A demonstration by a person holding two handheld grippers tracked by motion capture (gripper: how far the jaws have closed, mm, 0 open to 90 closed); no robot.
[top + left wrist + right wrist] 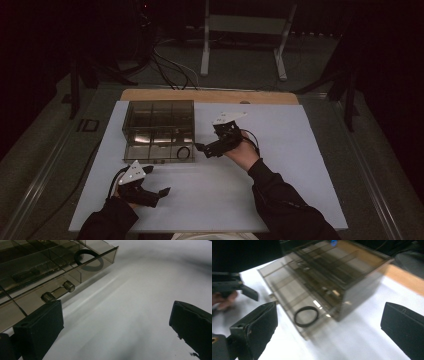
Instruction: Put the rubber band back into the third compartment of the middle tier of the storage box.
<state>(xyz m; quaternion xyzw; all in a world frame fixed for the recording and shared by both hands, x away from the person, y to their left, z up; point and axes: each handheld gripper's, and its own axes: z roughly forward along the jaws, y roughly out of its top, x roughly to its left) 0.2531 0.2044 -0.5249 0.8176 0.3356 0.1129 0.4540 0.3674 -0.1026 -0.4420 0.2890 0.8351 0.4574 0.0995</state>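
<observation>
While both grippers hover over the white table, the scene reads as follows.

Right gripper point(202, 149): jaws spread wide with nothing between the pads; it sits just beside the near right corner of the box, jaws pointing toward it, held in the person's right hand point(244, 151).

Left gripper point(161, 194): jaws apart and empty; it sits low over the table point(280, 165), near its front edge, in front of the box's near left corner.

Black ring point(183, 152): lies flat in the near right compartment of the box, free of both grippers; in the right gripper view the black ring point(306, 316) shows between the two pads but farther off, untouched.

Clear smoky box point(159, 131): a shallow divided organiser, lid off or open, resting on the table toward its far left; a latch point(58, 291) sticks out of its near wall.

Other compartments: contents too dim to tell.

Surroundings: wooden strip point(210, 96) along the table's far edge, cables point(170, 70) on the floor beyond.
</observation>
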